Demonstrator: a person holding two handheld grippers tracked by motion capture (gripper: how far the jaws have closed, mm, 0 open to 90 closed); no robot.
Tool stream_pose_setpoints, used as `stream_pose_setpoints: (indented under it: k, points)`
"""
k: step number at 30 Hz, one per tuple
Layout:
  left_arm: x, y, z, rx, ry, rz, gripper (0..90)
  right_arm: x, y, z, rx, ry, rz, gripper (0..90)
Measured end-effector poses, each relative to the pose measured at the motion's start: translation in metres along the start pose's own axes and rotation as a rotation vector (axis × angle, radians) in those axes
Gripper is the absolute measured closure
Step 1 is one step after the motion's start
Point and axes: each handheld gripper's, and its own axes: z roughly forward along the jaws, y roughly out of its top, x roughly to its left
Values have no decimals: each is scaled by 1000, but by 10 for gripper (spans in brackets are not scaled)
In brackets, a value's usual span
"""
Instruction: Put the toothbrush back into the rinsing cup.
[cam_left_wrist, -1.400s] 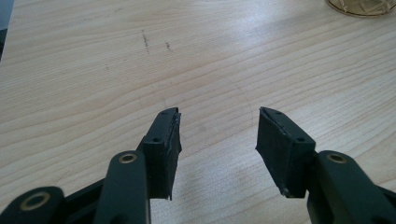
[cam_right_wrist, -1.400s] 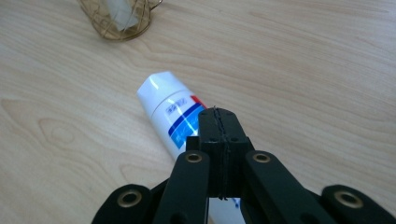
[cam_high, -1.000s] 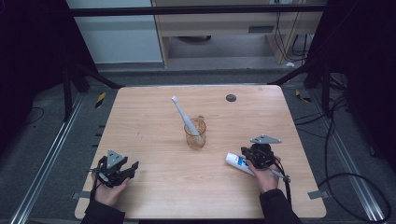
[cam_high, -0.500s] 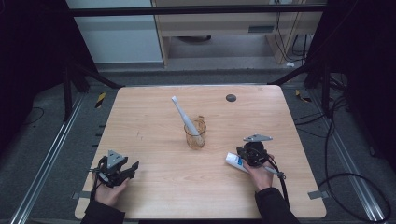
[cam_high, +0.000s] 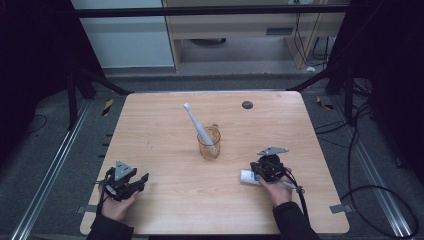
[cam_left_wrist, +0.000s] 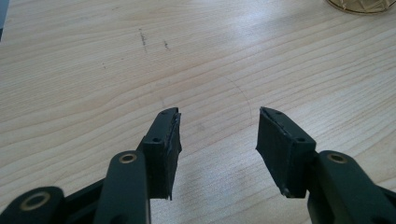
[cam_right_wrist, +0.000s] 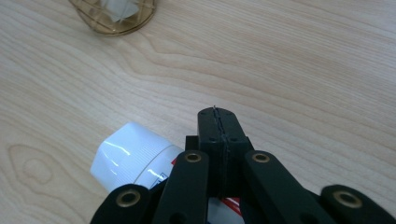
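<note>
Your right gripper (cam_high: 260, 170) has shifted a little toward the worktop's left edge over the last second and now sits right over the white plastic toothpaste tube with the ribbed cap (cam_right_wrist: 130, 158), which lies flat near the right front corner, cap pointing left. Its jaws are pressed together with nothing between them, so you'd need to part them before any pickup. Your left gripper (cam_left_wrist: 218, 135) has kept still near the left front corner, jaws apart over bare wood. The amber glass cup (cam_high: 209, 143) mid-worktop holds a white toothbrush (cam_high: 195, 122), likely the tube's destination.
</note>
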Motion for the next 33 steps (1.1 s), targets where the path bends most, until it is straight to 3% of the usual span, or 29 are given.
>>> stream_pose_setpoints:
  k: [17,33]
  points:
    - [0,0,0,2,2,-3,482,16,-7,-15,28,82,-39,900]
    - [1,0,-1,0,16,-9,483,22,-15,-24,49,109,-69,900]
